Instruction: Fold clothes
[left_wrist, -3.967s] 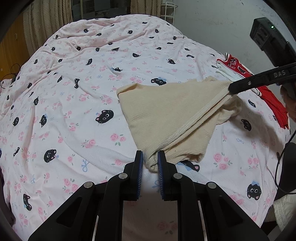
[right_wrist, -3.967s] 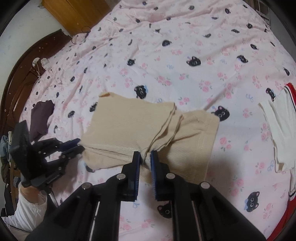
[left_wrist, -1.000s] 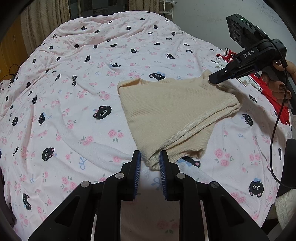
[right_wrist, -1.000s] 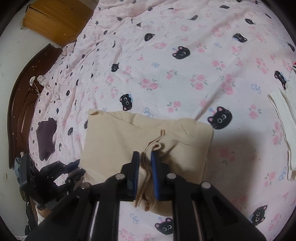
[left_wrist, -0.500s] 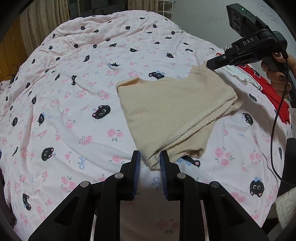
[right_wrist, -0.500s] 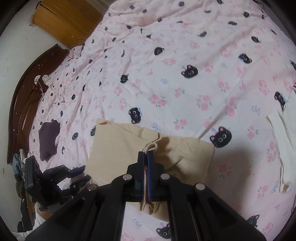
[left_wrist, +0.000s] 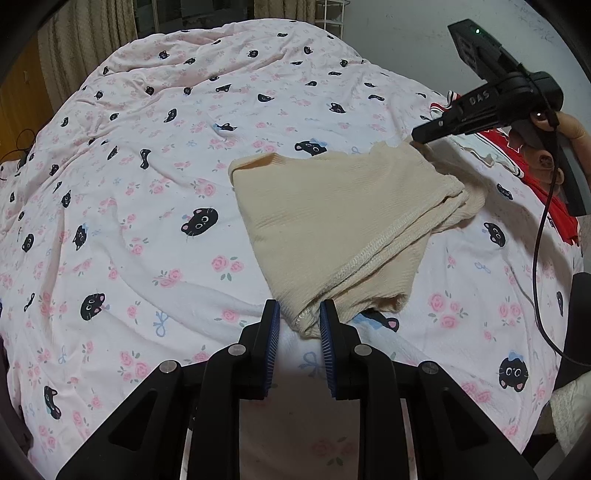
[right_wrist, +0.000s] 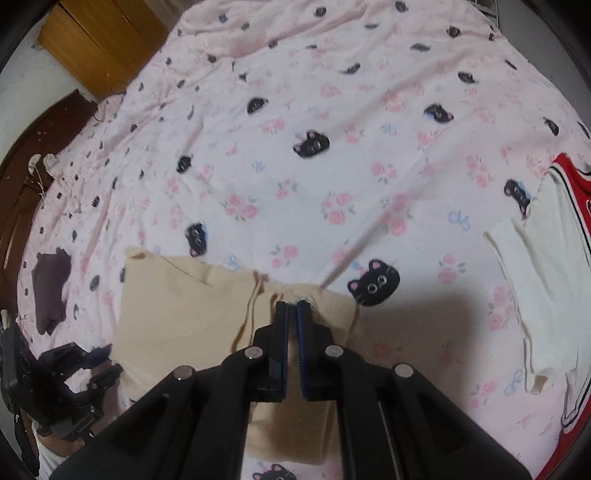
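A beige ribbed garment lies partly folded on the pink cat-print bedspread. My left gripper has its jaws slightly apart around the garment's near corner. My right gripper is nearly shut on the garment's far edge and holds it just above the bed. It also shows in the left wrist view, pinching the far right corner. The left gripper shows at the garment's left end in the right wrist view.
A red-and-white jersey and a white garment lie at the bed's right side. A dark purple cloth lies at the left near the wooden headboard. A cable hangs from the right gripper.
My right gripper has closed on the garment's far edge and carried it forward and up, over the folded part. My left gripper has stayed at the near corner.
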